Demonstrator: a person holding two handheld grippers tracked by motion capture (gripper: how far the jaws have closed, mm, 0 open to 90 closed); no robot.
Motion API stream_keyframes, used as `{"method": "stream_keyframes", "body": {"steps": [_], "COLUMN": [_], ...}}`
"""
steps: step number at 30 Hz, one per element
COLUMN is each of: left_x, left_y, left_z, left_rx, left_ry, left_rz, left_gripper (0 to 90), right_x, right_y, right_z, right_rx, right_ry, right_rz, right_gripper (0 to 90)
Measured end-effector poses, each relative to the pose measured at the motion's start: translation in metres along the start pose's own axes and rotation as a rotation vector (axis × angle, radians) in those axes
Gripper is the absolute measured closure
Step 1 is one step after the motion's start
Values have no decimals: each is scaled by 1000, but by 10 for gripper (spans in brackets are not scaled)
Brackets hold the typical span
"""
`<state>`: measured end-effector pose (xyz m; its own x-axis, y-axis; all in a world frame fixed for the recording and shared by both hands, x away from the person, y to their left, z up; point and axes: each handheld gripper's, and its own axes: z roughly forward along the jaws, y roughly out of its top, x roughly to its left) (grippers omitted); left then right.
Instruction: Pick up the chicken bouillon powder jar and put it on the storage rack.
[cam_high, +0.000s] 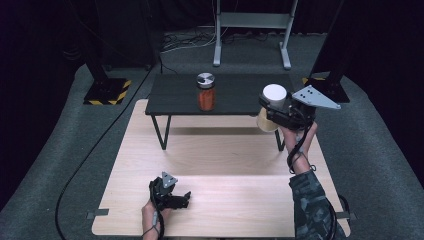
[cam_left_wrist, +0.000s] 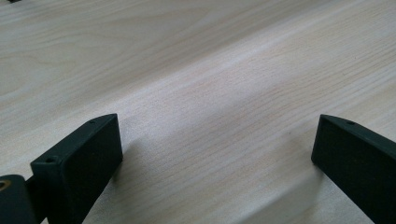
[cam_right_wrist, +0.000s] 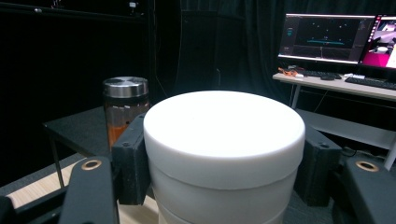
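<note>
Black side table (cam_high: 240, 97): one jar (cam_high: 206, 92); right gripper (cam_high: 272, 112) clamping one white tub (cam_high: 274, 95); left gripper (cam_high: 182, 199) agape.

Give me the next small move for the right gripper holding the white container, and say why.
Probably carry the white container over the black table and lower it beside the jar. The right gripper is shut on the container and holds it in the air at the table's right end, near its front edge; the top right of the jar looks free. The left gripper rests open on the wooden table.
</note>
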<state>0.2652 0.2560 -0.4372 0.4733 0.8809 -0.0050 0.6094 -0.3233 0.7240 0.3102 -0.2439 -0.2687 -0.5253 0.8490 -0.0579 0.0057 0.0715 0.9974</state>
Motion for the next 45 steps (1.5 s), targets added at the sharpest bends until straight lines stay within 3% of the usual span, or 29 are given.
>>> {"method": "stream_keyframes", "body": {"steps": [20, 45], "left_x": [1, 1], "left_y": [0, 0], "left_z": [0, 0], "left_rx": [1, 0], "left_ry": [-4, -10], "left_rz": [6, 10], "left_gripper": [17, 17], "right_x": [-2, -8], "right_y": [17, 21], "right_z": [18, 51], "right_rx": [2, 30], "right_ry": [-6, -24], "right_rz": [-4, 23], "right_gripper": [329, 329]}}
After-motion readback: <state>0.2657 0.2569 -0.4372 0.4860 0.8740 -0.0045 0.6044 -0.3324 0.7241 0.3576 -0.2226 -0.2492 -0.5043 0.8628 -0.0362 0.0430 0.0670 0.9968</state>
